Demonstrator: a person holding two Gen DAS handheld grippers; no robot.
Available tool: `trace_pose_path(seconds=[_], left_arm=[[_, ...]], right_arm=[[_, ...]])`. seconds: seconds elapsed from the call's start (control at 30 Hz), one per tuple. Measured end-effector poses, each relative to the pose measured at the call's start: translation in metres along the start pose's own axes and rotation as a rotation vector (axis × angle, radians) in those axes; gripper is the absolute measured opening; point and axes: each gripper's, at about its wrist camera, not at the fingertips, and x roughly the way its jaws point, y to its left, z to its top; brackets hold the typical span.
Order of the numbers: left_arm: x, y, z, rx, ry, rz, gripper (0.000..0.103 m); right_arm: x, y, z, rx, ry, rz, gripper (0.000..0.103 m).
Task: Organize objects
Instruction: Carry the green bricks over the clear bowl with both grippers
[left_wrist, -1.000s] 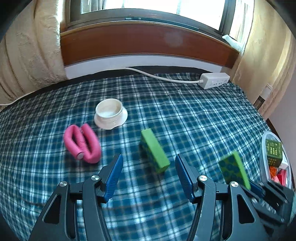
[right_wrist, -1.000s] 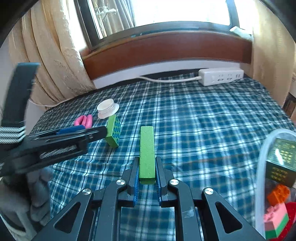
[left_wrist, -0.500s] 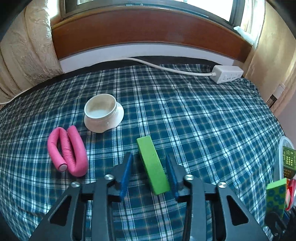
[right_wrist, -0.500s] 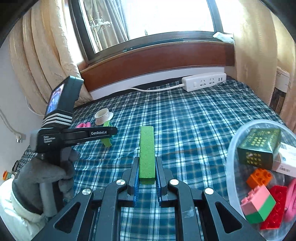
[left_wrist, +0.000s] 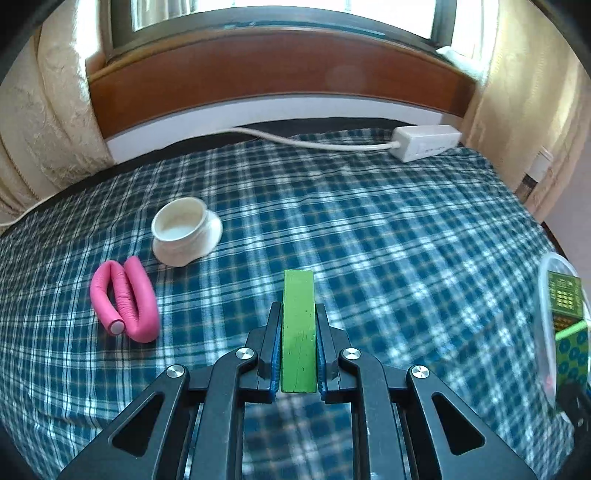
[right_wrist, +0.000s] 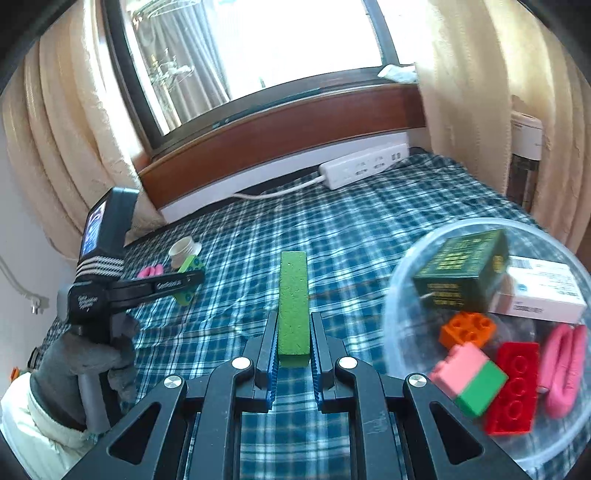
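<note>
Your left gripper (left_wrist: 298, 343) is clamped on a green block (left_wrist: 298, 332), which stands on its narrow edge between the blue pads and projects forward past the fingertips. The block is held above the blue plaid cloth (left_wrist: 369, 236); whether it touches the cloth cannot be determined.

Your right gripper (right_wrist: 293, 343) is clamped on a second green block (right_wrist: 293, 302), held the same way, edge up and pointing forward over the cloth.

Taking the clear plastic bowl (right_wrist: 402, 266) as the reference: your right gripper's block is just left of its rim. Inside the bowl lie a dark green box (right_wrist: 461, 269), a white carton (right_wrist: 543, 291), an orange brick (right_wrist: 467, 328), a pink-and-green brick (right_wrist: 471, 382), a red brick (right_wrist: 513, 387) and a pink curler (right_wrist: 561, 365).

Well to the left of the bowl, your left gripper's block sits near a second pink curler (left_wrist: 125, 299) and a white cup (left_wrist: 184, 230), both resting on the cloth.

Beyond the bowl, a white power strip (right_wrist: 365, 166) lies at the cloth's far edge below the window sill (right_wrist: 280, 129).
</note>
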Motion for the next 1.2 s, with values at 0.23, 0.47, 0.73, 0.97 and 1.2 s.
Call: trace_pose_path(seconds=[0.23, 0.47, 0.73, 0.97, 1.2], left_arm=[[-0.024, -0.03, -0.004, 0.051, -0.027, -0.059, 0.015], [-0.044, -0.068, -0.009, 0.111, -0.042, -0.13, 0.015], [-0.058, -0.105, -0.015, 0.176, -0.046, -0.184, 0.015], [-0.067, -0.127, -0.021, 0.214, -0.048, -0.212, 0.015], [-0.071, -0.142, -0.022, 0.241, -0.049, -0.229, 0.015]], right_arm=[[-0.029, -0.033, -0.002, 0.064, -0.051, -0.065, 0.015], [-0.058, -0.075, -0.006, 0.133, -0.096, -0.161, 0.015], [-0.071, -0.11, -0.015, 0.198, -0.099, -0.231, 0.015], [-0.066, -0.127, -0.022, 0.221, -0.08, -0.25, 0.015], [-0.058, -0.136, -0.027, 0.232, -0.057, -0.246, 0.015]])
